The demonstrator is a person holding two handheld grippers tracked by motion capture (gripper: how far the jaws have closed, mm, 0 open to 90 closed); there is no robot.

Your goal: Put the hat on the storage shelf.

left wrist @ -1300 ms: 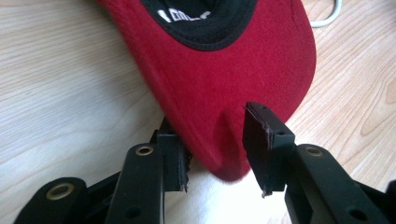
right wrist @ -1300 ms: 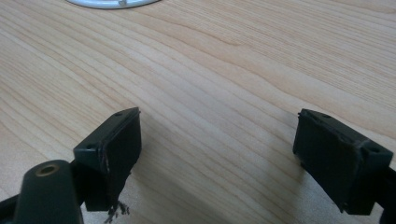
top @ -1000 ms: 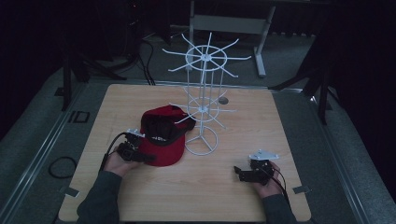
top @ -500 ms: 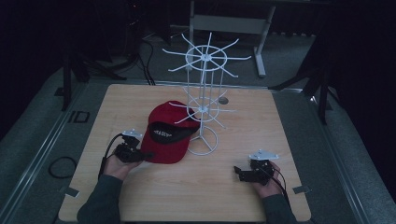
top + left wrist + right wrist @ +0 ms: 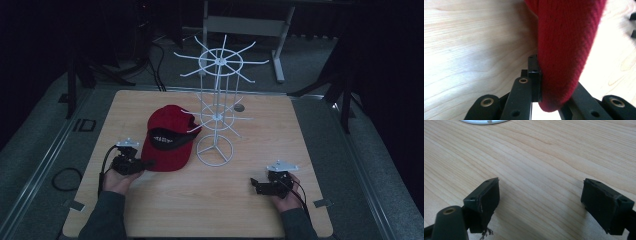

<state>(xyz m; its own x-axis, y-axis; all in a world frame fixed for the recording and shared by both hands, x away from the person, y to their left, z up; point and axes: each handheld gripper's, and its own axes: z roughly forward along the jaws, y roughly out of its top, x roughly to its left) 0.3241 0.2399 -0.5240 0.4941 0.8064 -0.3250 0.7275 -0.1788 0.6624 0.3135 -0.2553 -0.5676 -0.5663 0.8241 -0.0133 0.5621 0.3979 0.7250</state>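
At seven o'clock on the light wooden table (image 5: pixel 310 145), my left gripper (image 5: pixel 145 163) pinches the red fabric cap (image 5: pixel 167 135); my right gripper (image 5: pixel 256 185), at five o'clock, gapes empty.

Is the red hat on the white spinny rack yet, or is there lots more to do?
Not yet. Done: the left gripper has pinched the red cap by its brim edge, seen up close in the left gripper view. In hand: the cap, low by the white wire rack. Left, probably: hanging it on a rack arm. The right gripper waits open over bare table.
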